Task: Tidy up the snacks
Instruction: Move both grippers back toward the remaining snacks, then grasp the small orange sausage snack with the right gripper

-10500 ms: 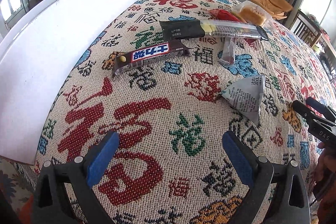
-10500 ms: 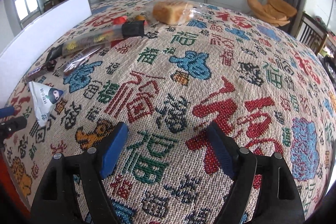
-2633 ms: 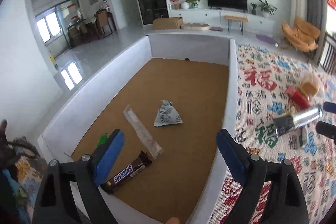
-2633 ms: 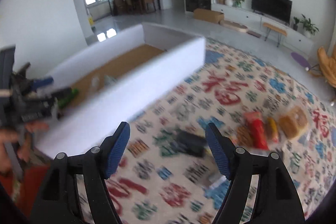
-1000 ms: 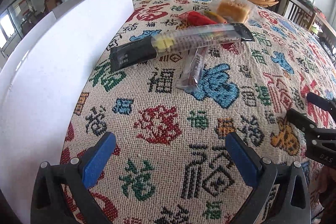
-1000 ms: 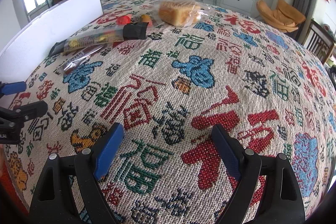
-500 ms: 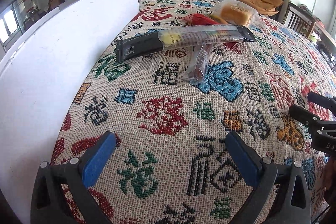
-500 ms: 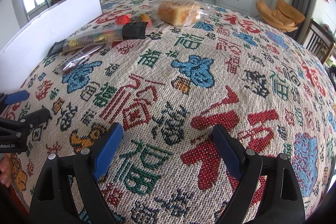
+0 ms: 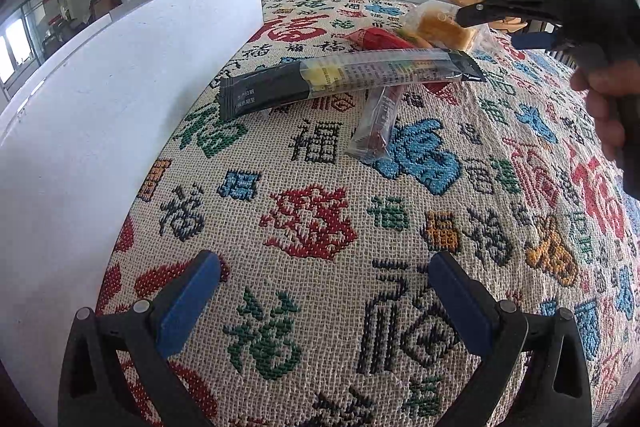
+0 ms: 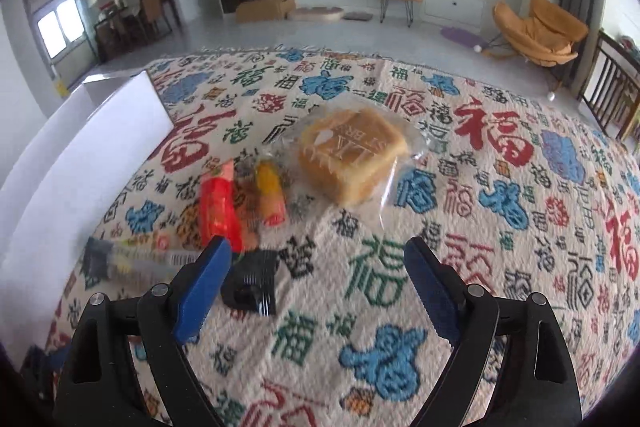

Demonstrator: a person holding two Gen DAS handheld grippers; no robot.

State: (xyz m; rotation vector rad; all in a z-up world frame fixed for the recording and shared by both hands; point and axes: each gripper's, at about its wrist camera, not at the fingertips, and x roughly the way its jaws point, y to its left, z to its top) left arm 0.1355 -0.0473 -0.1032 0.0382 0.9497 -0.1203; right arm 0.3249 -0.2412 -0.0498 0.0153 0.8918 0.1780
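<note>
hovering low over the patterned cloth (image 9: 312, 223), the left gripper (image 9: 320, 291) has its blue-padded fingers (image 9: 188, 303) spread wide with nothing between them. a white box wall (image 9: 120, 99) runs along the left edge of the cloth. ahead of this gripper lies a long black-and-clear snack pack (image 9: 348, 77), stretched crosswise with its dark end near the wall, and a small clear wrapper with a dark red filling (image 9: 376, 129) sits partly under it, angled toward the camera. behind those are a red packet (image 9: 376, 39) and a bagged bread loaf (image 9: 440, 27). at the upper right of the left wrist view the right gripper (image 9: 504, 27) hangs in the air above the bread, held by a hand (image 9: 608, 99). in the right wrist view the right gripper (image 10: 316, 279) is also spread wide and empty, above the cloth (image 10: 480, 187). the bagged bread loaf (image 10: 352, 151) lies ahead of it in the middle of the cloth, with the red packet (image 10: 218, 203) and an orange packet (image 10: 270, 195) side by side just to its left. the long snack pack (image 10: 160, 263) lies at lower left, blurred, its black end just inside the left finger. the white box wall (image 10: 80, 155) stands at the far left.
</note>
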